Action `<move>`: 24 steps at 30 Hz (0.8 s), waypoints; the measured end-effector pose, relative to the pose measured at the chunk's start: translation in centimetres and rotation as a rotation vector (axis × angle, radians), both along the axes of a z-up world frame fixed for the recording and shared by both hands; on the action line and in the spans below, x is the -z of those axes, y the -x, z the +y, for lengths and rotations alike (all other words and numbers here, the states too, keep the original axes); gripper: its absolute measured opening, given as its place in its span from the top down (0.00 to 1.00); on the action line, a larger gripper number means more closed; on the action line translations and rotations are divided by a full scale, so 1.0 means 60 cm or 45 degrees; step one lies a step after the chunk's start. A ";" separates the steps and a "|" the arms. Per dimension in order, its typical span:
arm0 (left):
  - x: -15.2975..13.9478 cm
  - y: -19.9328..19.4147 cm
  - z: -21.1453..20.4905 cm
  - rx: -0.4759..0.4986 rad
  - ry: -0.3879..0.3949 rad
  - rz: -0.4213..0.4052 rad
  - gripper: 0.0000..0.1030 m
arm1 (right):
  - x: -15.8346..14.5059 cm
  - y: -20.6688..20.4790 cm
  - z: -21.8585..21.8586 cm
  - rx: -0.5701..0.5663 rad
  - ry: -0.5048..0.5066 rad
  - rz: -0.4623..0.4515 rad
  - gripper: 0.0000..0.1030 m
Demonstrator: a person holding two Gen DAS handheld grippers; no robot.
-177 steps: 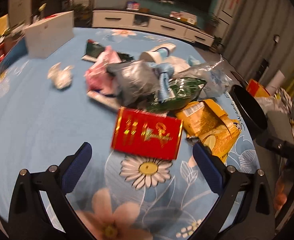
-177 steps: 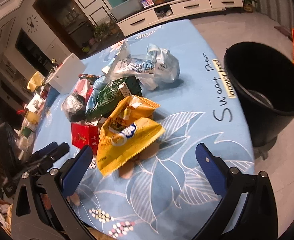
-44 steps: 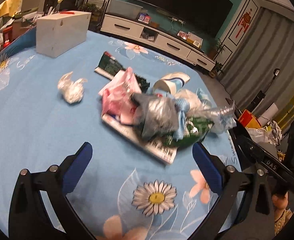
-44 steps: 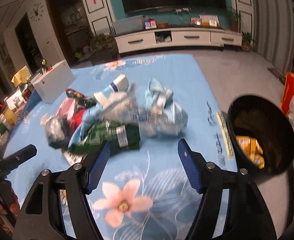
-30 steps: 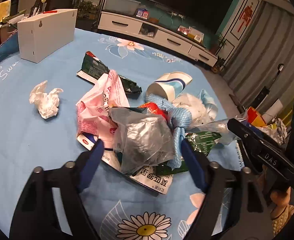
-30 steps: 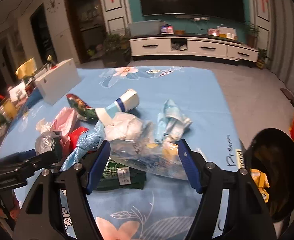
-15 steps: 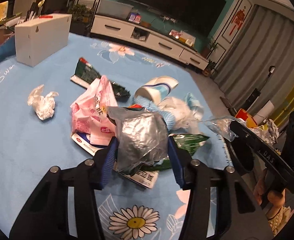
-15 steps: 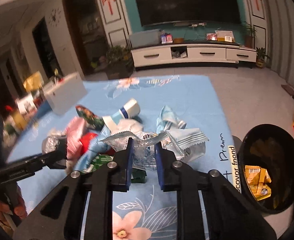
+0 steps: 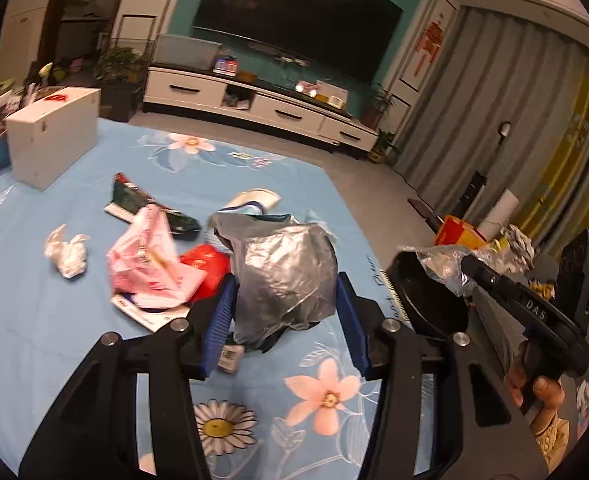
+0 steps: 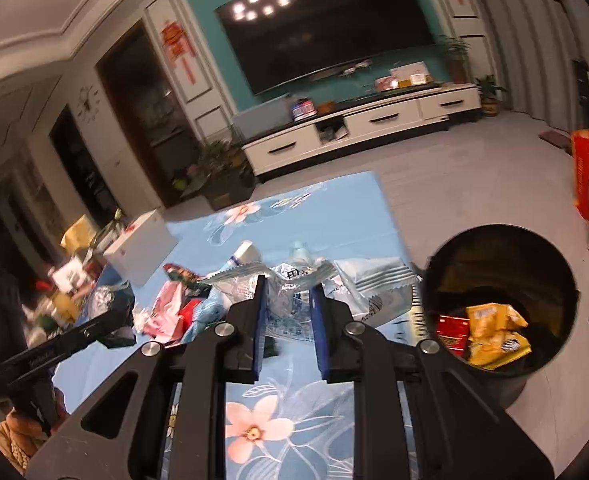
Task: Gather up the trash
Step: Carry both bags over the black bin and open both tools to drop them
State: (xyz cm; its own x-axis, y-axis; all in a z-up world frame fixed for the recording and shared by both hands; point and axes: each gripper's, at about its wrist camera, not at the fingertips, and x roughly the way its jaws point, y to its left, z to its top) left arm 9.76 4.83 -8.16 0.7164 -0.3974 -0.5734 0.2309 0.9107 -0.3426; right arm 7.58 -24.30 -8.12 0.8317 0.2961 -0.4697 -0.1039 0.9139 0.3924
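My left gripper (image 9: 284,308) is closed on a crumpled grey plastic bag (image 9: 284,276), its blue pads (image 9: 219,320) pressed against both sides, and the bag hangs lifted above the blue flowered tablecloth (image 9: 34,312). My right gripper (image 10: 288,320) is clamped nearly together on a clear crinkled wrapper (image 10: 294,294), which bunches up past the fingertips with silvery packets fanning out to either side. In the left view that same wrapper (image 9: 442,266) sits at the tip of the right gripper, over the rim of the black bin (image 9: 426,300).

The bin (image 10: 502,236) stands off the table's right edge and already contains yellow snack bags (image 10: 494,334) and a red box (image 10: 452,332).

On the cloth I see the rest of the litter: a pink bag (image 9: 150,264), a red piece (image 9: 206,266) just beside it, a dark green packet (image 9: 134,200) behind, a paper cup (image 9: 254,200) lying on its side, and a crumpled white tissue (image 9: 66,256) apart to the left. A white box (image 9: 50,136) stands at the far left corner. Beyond the table are a white TV cabinet (image 9: 254,106) and a large dark screen (image 9: 294,20).
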 end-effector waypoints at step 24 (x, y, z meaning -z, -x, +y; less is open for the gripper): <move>0.048 -0.099 -0.415 0.645 -0.198 0.031 0.48 | 0.125 0.036 -0.269 0.456 -0.538 0.086 0.79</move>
